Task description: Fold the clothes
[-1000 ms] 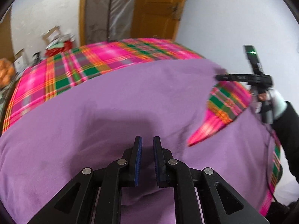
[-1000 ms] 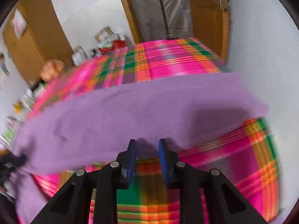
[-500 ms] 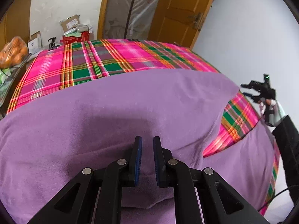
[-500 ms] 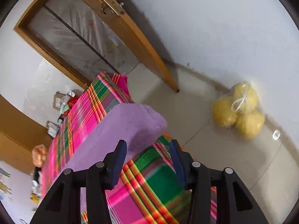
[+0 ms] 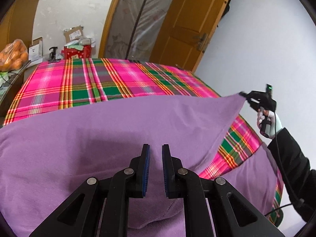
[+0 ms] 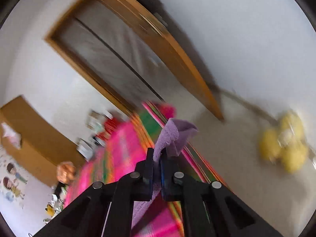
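Purple garment point(image 5: 118, 130) spread across the bed's plaid cover point(image 5: 94, 81), directly ahead of and beneath the left hand-held gripper point(image 5: 156, 169). One corner is lifted off to the right, pinched in the right hand-held gripper point(image 6: 157, 169), whose jaws are closing on the cloth. Left jaws stand nearly together; a narrow gap shows, and whether they pinch the fabric below I cannot tell. Judged progress: early. The corner is taken and raised, but no finished fold shows. Folding over, squaring and flattening remain. Bag of yellow fruit point(image 6: 284, 148) on the floor beyond.
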### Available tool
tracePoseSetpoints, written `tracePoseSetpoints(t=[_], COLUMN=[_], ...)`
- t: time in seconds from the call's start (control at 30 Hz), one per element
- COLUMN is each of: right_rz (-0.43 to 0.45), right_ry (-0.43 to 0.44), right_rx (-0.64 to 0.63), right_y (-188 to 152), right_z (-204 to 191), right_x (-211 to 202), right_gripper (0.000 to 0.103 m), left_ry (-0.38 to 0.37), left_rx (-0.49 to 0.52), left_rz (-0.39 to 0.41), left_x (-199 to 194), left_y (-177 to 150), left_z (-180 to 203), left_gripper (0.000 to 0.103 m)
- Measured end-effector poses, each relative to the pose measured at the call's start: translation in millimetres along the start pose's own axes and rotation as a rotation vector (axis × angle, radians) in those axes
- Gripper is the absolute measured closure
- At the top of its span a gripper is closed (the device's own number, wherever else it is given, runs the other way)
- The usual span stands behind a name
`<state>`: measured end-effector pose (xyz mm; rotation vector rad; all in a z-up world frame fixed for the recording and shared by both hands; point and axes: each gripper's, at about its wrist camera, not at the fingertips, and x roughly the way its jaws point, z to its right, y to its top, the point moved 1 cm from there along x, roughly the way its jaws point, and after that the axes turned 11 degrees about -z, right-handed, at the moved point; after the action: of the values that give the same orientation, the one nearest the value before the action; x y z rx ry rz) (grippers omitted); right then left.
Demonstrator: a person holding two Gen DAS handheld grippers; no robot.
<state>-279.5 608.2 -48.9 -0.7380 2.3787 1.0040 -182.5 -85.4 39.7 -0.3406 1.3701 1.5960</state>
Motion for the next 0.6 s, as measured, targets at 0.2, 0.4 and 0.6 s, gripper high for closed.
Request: tracePoseSetpoints(t=[0.2, 0.4, 0.6], right_rz=[-0.145, -0.049, -0.104], right_ry=[-0.177, -0.335, -0.209], right_rx=[0.104, 0.095, -0.383], right_y=[-9.0, -13.9, -30.9], right_z=[35.3, 33.7, -72.3], right_x=[30.2, 5.5, 12.5], right_gripper=[0.094, 0.078, 0.068], left_ry=[0.013, 0.035, 0.072], left_rx=[-0.029, -0.028, -0.086], left_rz=[-0.027, -0.041, 0.005], left_x=[6.1, 9.2, -0.9], left_y=[-0.9, -2.2, 1.2], left_z=[-6.1, -5.1, -17.1], left_gripper=[0.091, 0.091, 0.091])
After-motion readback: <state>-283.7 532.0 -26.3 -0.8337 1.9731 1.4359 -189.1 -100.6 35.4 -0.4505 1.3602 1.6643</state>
